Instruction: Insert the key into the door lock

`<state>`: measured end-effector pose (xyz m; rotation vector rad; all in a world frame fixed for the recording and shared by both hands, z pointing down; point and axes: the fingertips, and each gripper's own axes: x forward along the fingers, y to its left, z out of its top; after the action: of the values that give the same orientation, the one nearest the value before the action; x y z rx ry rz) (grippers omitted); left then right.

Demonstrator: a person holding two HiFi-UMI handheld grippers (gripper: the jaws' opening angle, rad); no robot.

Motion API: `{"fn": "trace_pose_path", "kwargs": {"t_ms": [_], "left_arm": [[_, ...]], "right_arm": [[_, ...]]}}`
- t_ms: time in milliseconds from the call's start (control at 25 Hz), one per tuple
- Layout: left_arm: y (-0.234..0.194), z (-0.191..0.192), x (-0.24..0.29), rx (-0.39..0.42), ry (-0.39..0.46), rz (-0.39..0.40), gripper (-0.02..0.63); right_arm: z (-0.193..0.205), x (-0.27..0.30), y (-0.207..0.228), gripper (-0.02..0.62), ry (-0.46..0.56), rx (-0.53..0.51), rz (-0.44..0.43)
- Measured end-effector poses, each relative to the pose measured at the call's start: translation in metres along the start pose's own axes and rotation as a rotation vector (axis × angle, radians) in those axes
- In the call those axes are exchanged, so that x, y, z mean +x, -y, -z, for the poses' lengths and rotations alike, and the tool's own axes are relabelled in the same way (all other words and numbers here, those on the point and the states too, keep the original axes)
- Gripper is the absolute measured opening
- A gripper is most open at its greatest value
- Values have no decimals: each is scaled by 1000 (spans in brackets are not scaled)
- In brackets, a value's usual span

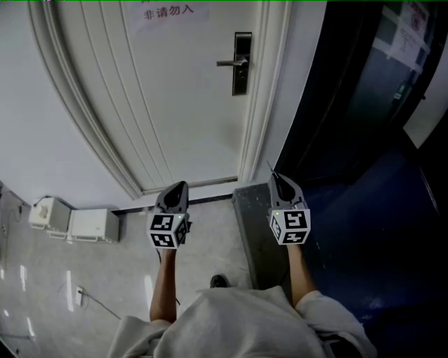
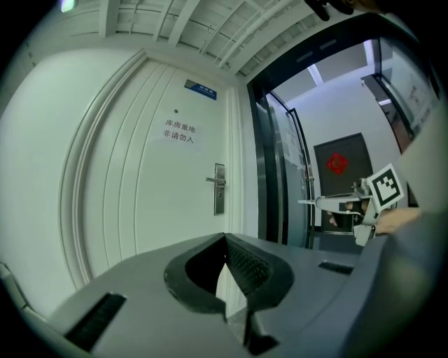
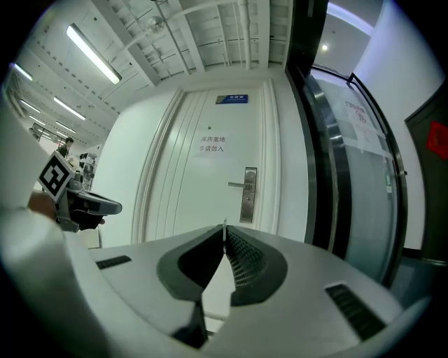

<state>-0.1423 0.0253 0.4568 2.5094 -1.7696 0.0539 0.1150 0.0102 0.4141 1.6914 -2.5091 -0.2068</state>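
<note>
The white door (image 1: 182, 91) stands closed ahead of me, with a silver lock plate (image 1: 242, 63) and lever handle (image 1: 229, 63) near its right edge. That lock plate (image 2: 219, 189) lies far beyond the left gripper (image 2: 225, 236), whose jaws meet at the tips with nothing between them. The right gripper (image 3: 224, 231) is shut, and a thin key (image 3: 224, 224) tip pokes out past its jaws, in line with the lock plate (image 3: 248, 194) and well short of it. In the head view the left gripper (image 1: 178, 185) and right gripper (image 1: 274, 175) point side by side toward the door's foot.
Dark glass doors (image 1: 350, 91) fill the wall right of the door frame. Two white boxes (image 1: 70, 220) sit on the floor at left, with a cable (image 1: 91, 297) nearby. A grey mat (image 1: 252, 224) lies below the right gripper. A paper notice (image 1: 164, 12) hangs on the door.
</note>
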Motion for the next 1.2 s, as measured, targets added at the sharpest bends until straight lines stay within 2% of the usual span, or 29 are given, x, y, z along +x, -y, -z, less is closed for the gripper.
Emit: {"fn": "trace_pose_path", "kwargs": {"t_ms": [360,760,1000,1200], "left_arm": [[-48,-8,72,8,-9,41,17],[-63,13,125,3,-52,66,17],[-78,14,162,12,-55,60,17],[-92,-1,221,29,-35,45,17]], "right_arm": [[6,77,16,29,-24,-1,43],[33,122,30,29,-75,7,37],[34,166,35,29,-45,6,4],[30,223,62,29,-12,16,-8]]}}
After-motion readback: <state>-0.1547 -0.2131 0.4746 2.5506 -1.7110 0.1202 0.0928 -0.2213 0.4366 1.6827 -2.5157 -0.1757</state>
